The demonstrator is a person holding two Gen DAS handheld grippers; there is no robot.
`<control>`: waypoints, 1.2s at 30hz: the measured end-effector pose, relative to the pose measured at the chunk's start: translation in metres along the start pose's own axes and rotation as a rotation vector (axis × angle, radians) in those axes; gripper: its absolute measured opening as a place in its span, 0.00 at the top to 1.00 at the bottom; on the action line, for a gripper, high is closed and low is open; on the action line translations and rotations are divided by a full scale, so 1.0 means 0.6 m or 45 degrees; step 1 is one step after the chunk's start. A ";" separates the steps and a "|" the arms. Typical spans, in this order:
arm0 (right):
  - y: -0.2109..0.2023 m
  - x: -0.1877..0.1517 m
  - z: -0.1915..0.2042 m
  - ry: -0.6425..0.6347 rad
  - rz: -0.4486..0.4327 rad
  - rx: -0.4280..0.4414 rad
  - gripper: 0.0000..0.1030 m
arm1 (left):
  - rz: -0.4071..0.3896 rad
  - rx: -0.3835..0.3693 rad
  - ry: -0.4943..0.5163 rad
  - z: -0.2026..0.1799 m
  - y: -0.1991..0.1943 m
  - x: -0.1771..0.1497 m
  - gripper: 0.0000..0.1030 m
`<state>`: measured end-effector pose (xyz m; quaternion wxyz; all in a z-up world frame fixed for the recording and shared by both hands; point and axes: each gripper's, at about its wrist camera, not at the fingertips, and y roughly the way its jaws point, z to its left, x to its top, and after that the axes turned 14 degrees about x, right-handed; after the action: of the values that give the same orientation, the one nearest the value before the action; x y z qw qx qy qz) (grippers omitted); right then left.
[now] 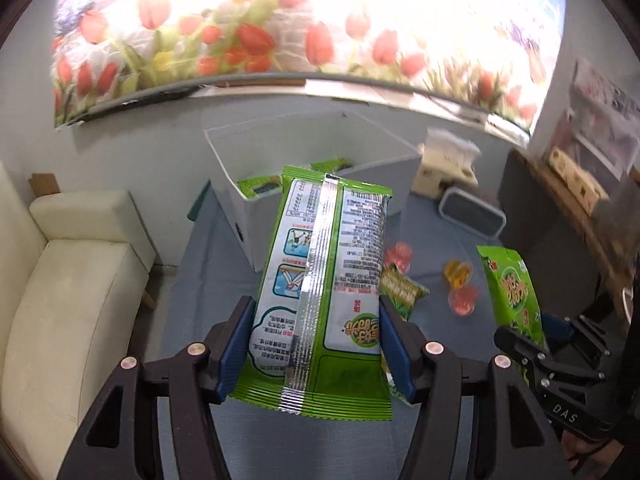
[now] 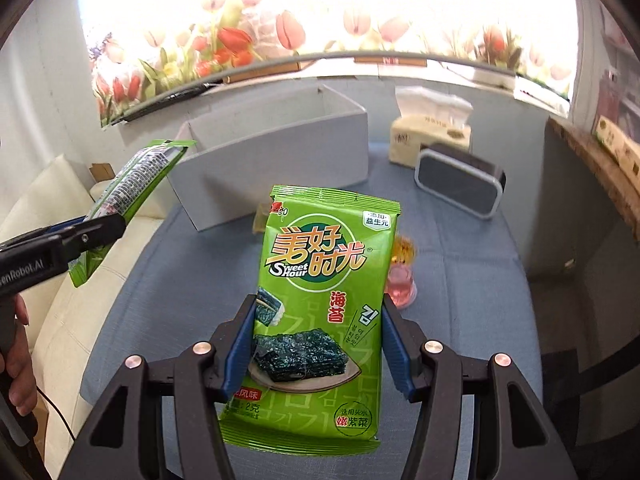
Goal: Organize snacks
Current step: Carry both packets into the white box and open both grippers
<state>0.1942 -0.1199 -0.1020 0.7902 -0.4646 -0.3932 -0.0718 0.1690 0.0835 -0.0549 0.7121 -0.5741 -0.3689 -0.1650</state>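
My left gripper (image 1: 316, 312) is shut on a green seaweed snack packet (image 1: 320, 280), back side up, held above the blue table in front of the white box (image 1: 280, 216). The box holds other green packets (image 1: 260, 186). My right gripper (image 2: 318, 312) is shut on another green seaweed packet (image 2: 320, 300), front side up, above the table. Each gripper shows in the other view: the right one (image 1: 532, 344) with its packet (image 1: 514, 292), the left one (image 2: 92, 232) with its packet (image 2: 132, 184). On the table lie jelly cups (image 1: 460, 284), a red cup (image 1: 400, 254) and a small green packet (image 1: 402, 288).
A tissue pack (image 2: 432, 136) and a grey-framed device (image 2: 460, 184) stand at the back right of the blue table (image 2: 460, 272). A cream sofa (image 1: 68, 300) is left of the table. A wooden shelf (image 2: 592, 168) runs along the right. A tulip-print blind covers the window behind.
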 end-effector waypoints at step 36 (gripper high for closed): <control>0.237 0.441 -0.023 -0.161 0.022 0.206 0.39 | 0.000 -0.079 -0.064 0.068 0.199 0.313 0.26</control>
<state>0.4504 0.0151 -0.0200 0.7992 -0.4064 -0.4428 -0.0035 0.3606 0.1915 -0.0007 0.6846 -0.5998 -0.3813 -0.1617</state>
